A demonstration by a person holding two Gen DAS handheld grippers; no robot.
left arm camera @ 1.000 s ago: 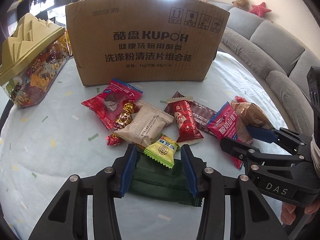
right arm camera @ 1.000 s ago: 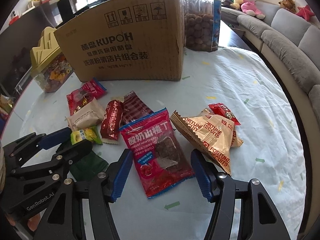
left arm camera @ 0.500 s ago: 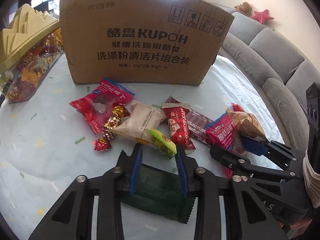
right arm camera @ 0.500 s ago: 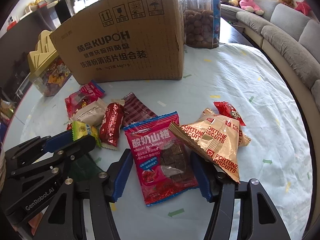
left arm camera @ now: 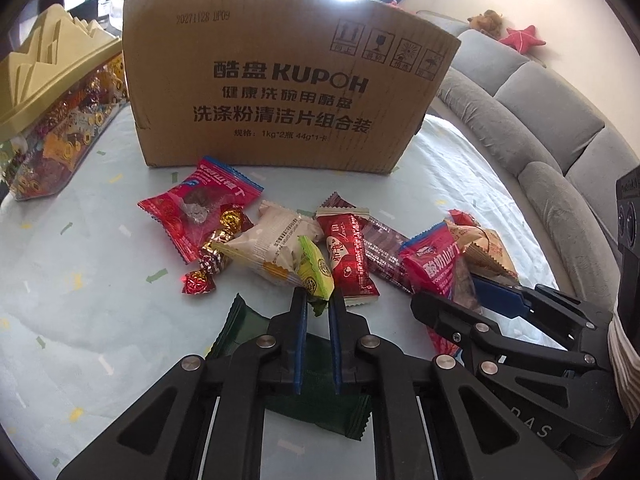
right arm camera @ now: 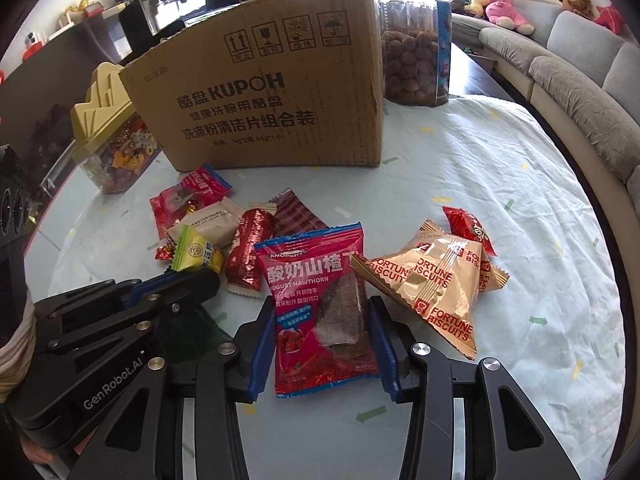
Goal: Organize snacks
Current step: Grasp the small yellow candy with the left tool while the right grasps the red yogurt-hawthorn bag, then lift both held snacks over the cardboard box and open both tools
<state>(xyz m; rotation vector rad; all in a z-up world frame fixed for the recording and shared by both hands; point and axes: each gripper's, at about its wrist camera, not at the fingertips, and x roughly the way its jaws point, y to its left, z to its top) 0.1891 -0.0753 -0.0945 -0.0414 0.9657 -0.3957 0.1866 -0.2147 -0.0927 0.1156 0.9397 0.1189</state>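
My left gripper (left arm camera: 318, 306) has just closed on the yellow candy (left arm camera: 316, 268); my right gripper (right arm camera: 322, 344) narrows around the red pack (right arm camera: 320, 312), both ready for boxing.

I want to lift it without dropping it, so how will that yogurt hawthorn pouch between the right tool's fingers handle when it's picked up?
The yogurt hawthorn pouch looks like thin glossy film, so it will probably flop and crinkle. The shine suggests it may slip in the right tool, whose fingers are at its side edges. It looks flat and lightly filled, so likely light.
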